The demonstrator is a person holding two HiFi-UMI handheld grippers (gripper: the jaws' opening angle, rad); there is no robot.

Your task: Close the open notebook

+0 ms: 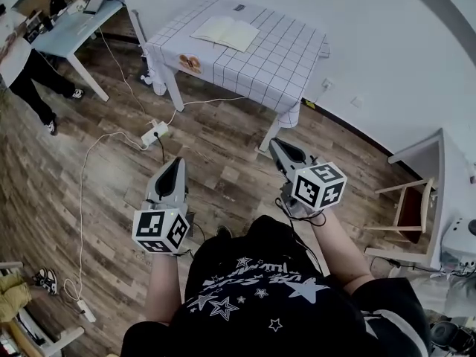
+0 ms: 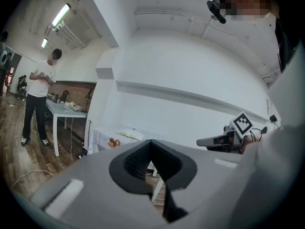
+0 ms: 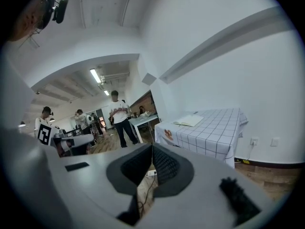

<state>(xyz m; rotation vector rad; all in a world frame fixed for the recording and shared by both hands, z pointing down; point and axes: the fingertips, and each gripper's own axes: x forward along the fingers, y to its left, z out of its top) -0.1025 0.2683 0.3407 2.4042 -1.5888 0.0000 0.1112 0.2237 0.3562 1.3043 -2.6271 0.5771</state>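
Note:
The open notebook [image 1: 225, 33] lies flat on a table with a white checked cloth [image 1: 282, 62], far ahead of both grippers. The same notebook [image 2: 129, 134] is small in the left gripper view and also shows, as notebook [image 3: 189, 121], in the right gripper view. Held low in front of the person's body over the wooden floor, my left gripper [image 1: 177, 163] is shut, its tips [image 2: 151, 143] meeting on nothing. Level with it on the right, my right gripper [image 1: 277, 145] is also shut and empty, with its tips [image 3: 152, 146] together. Both point toward the table.
A power strip [image 1: 154, 133] with white cables lies on the floor between me and the table. A second table [image 1: 71, 24] stands at the far left with a person [image 1: 22, 65] beside it. A white chair [image 1: 413, 207] is at the right by the wall.

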